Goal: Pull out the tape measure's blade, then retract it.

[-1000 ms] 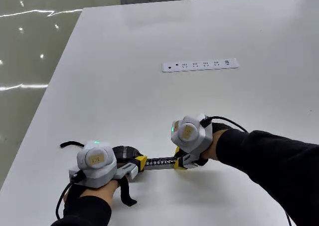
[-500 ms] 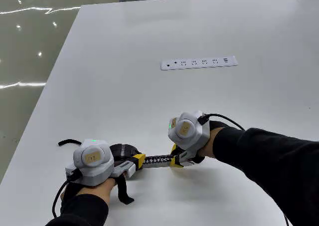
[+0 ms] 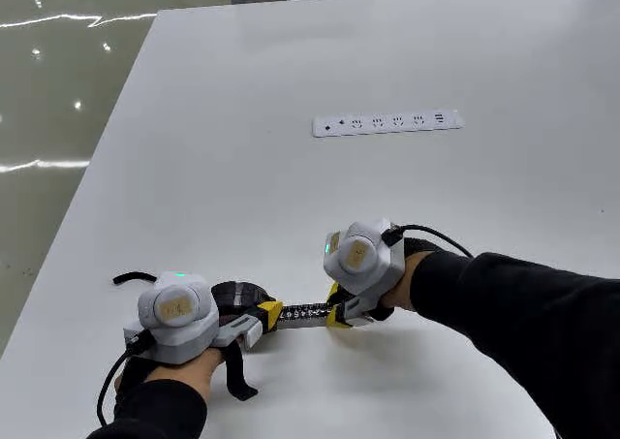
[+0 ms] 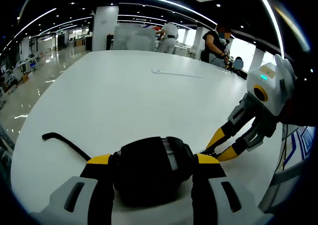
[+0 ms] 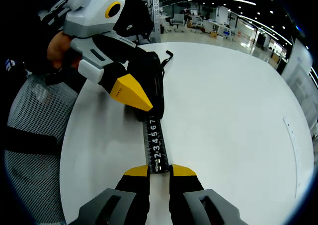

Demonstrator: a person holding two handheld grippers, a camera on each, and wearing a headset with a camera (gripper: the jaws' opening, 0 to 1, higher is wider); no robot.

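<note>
The black tape measure case (image 3: 238, 297) lies near the table's front left, with my left gripper (image 3: 257, 315) shut on it. In the left gripper view the case (image 4: 151, 170) sits between the yellow-tipped jaws of my left gripper (image 4: 154, 161). A short length of blade (image 3: 305, 312) with printed numbers runs right from the case to my right gripper (image 3: 336, 315), which is shut on its end. In the right gripper view the blade (image 5: 155, 148) leads from my right gripper (image 5: 159, 171) up to the case (image 5: 153, 81), held by the left gripper's fingers (image 5: 130, 92).
A white power strip (image 3: 387, 122) lies flat toward the middle of the white table (image 3: 291, 187). The case's black strap (image 3: 131, 278) trails to the left by the table edge, and another loop (image 3: 234, 376) hangs toward me. People stand far behind the table (image 4: 218, 41).
My right gripper has drifted slightly left toward the case, so the exposed blade looks a little shorter. The left gripper keeps its hold on the case.
</note>
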